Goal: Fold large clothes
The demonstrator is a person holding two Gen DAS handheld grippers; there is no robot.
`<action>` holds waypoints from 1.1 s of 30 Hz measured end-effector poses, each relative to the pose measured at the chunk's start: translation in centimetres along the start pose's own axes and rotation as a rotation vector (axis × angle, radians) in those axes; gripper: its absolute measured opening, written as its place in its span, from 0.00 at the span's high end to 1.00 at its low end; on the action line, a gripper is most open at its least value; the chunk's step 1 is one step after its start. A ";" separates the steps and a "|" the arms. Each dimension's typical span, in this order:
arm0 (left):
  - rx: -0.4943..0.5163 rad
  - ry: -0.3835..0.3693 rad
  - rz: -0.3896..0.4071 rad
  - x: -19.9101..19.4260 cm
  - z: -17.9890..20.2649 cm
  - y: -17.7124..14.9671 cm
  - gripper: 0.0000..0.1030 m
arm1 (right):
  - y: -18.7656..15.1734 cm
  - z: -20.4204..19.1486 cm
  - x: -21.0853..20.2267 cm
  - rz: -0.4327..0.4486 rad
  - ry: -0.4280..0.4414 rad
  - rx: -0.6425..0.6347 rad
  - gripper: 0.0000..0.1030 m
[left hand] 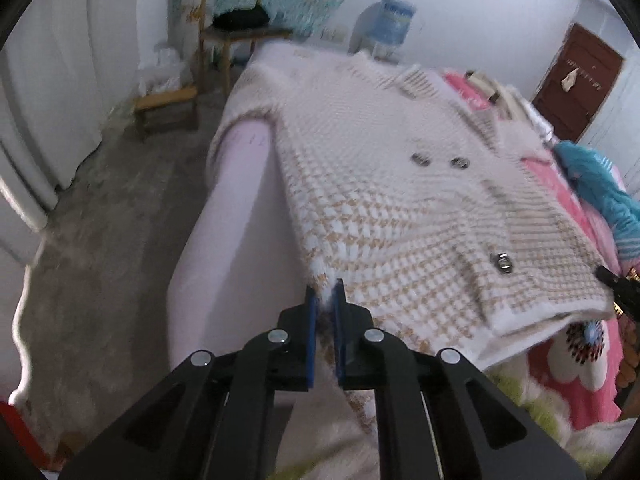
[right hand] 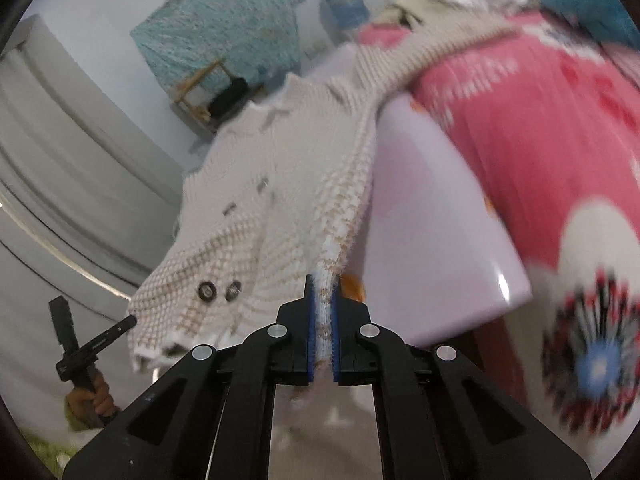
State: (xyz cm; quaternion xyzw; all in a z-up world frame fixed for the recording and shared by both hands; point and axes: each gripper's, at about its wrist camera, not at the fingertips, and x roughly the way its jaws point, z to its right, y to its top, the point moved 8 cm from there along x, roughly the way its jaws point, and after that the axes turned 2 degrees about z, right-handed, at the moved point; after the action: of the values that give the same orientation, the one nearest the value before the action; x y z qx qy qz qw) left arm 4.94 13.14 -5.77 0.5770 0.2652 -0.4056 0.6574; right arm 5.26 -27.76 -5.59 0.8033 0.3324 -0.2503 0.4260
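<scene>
Left wrist: cardigan lengthwise, hem in jaws.

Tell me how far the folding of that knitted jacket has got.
Early stage. Done: the knitted jacket lies spread, buttons up, over the pale board on the bed. In hand: the left tool and the right tool are each shut on the hem, which hangs lifted off the pink blanket. Left: no fold shows yet; hem to collar and the sides remain.
</scene>
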 end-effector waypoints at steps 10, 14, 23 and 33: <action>0.050 0.067 -0.127 3.1 -0.9 -2.6 0.72 | -2.7 5.2 2.9 -0.128 -0.324 -0.059 0.68; 0.045 0.097 -0.034 1.4 -1.7 0.2 0.64 | 0.5 4.2 0.6 -0.023 -0.363 -0.132 0.54; 0.193 -0.061 0.035 4.4 6.3 4.9 0.64 | 2.0 -8.4 7.3 -0.066 0.055 -0.311 0.54; 0.427 -0.254 -0.178 3.0 11.3 -5.1 0.59 | -7.6 -15.5 10.9 -0.358 0.325 -0.590 0.38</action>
State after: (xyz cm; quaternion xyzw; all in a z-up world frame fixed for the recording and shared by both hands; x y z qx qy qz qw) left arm 0.91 1.38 -8.86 0.6215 0.1388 -0.5779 0.5104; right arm 8.61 -7.91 -9.07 0.6047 0.5886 -0.0836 0.5300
